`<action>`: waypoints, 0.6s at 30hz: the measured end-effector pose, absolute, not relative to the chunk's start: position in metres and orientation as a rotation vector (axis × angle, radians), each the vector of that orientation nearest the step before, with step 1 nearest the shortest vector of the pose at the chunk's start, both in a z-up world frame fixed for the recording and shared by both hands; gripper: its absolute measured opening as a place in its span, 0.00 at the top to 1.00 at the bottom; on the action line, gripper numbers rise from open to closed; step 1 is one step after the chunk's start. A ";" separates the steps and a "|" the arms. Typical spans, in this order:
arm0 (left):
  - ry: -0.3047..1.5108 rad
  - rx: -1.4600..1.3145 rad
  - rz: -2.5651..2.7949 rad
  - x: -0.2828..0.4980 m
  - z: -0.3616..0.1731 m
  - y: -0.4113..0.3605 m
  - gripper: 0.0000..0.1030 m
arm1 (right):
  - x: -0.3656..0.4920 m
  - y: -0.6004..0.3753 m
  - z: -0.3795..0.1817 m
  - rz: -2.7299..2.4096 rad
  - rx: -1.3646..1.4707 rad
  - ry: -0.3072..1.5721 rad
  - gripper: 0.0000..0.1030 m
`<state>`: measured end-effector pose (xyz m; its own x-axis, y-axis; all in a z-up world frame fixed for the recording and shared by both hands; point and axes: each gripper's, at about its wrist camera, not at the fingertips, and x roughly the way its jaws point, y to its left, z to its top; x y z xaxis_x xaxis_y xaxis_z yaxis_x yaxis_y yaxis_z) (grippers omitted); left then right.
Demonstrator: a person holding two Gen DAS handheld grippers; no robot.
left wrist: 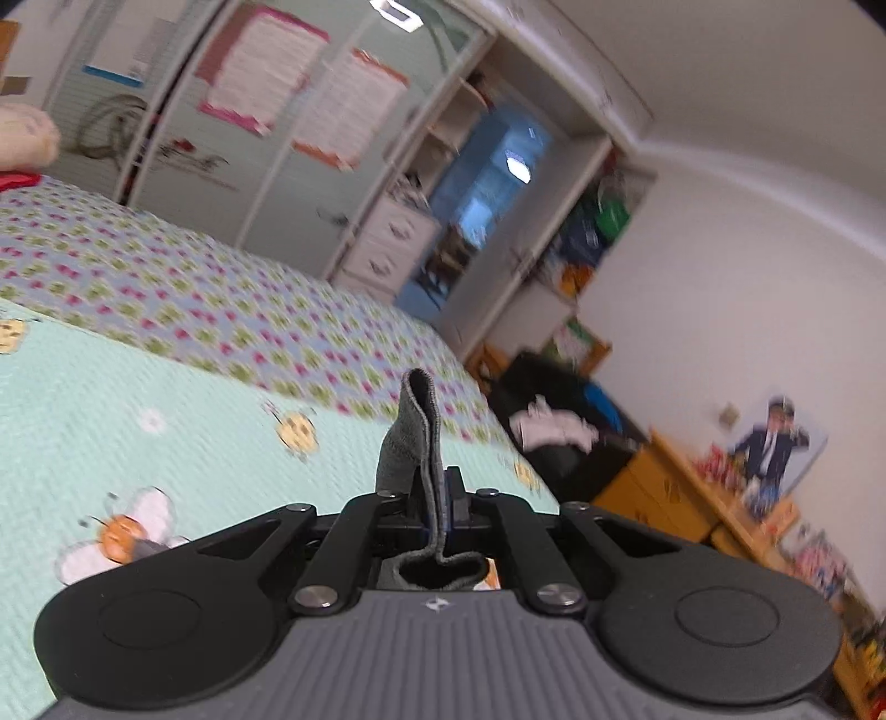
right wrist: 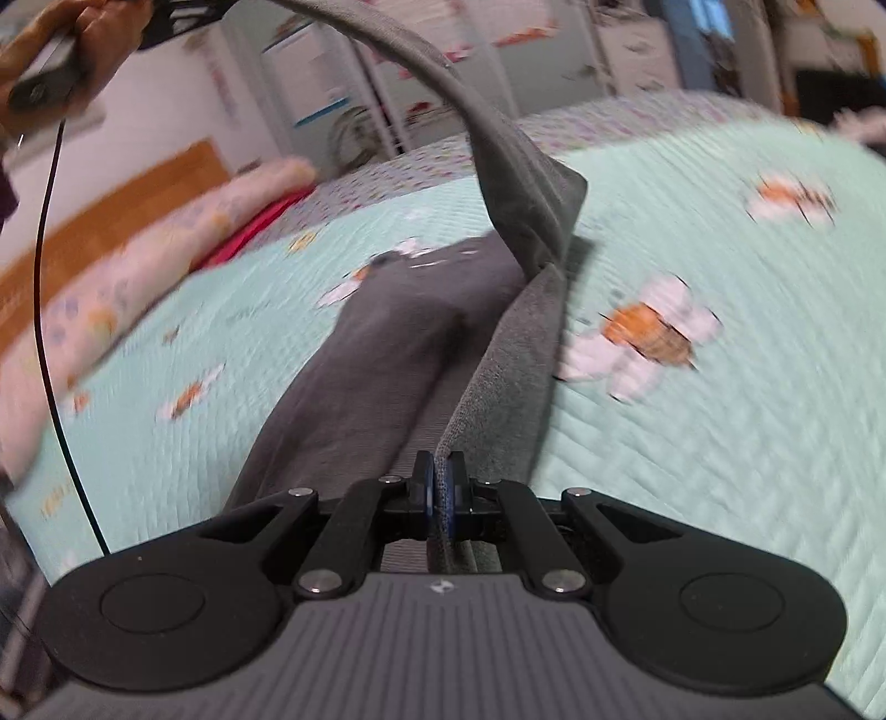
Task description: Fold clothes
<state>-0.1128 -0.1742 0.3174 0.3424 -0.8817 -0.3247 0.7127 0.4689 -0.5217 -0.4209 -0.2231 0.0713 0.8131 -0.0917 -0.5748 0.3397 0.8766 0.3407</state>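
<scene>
Bed: mint quilt (right wrist: pixel 720 387) printed with bees, wardrobe (left wrist: pixel 266 138) behind.
Grey garment (right wrist: pixel 387 343): partly flat on the quilt, one edge lifted.
Left gripper (left wrist: pixel 429 498): clamped on a grey fold.
Right gripper (right wrist: pixel 441 493): pinching the garment's hem.
Hand (right wrist: pixel 83 39): top left, holding the other gripper's handle.

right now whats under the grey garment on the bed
The grey garment lies on the mint bee-print blanket, which shows all round it. Both claws, the right claw and the left claw, pinch its edge. Whatever lies beneath the cloth is covered.
</scene>
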 end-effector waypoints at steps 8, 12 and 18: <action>0.725 -0.405 -0.845 -0.067 0.241 -0.080 0.97 | -0.389 -0.184 0.065 -0.201 0.315 0.691 0.97; 0.782 -0.511 -0.772 -0.054 0.198 -0.040 0.97 | -0.384 -0.175 0.066 -0.196 0.271 0.716 0.97; 0.808 -0.633 -0.810 -0.053 0.190 -0.005 0.97 | -0.385 -0.179 0.072 -0.214 0.259 0.710 0.97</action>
<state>-0.0534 -0.0046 0.1896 0.4336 -0.8193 -0.3752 0.3763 0.5429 -0.7508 -0.3846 -0.1790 0.0724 0.7391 -0.1058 -0.6652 0.2804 0.9463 0.1610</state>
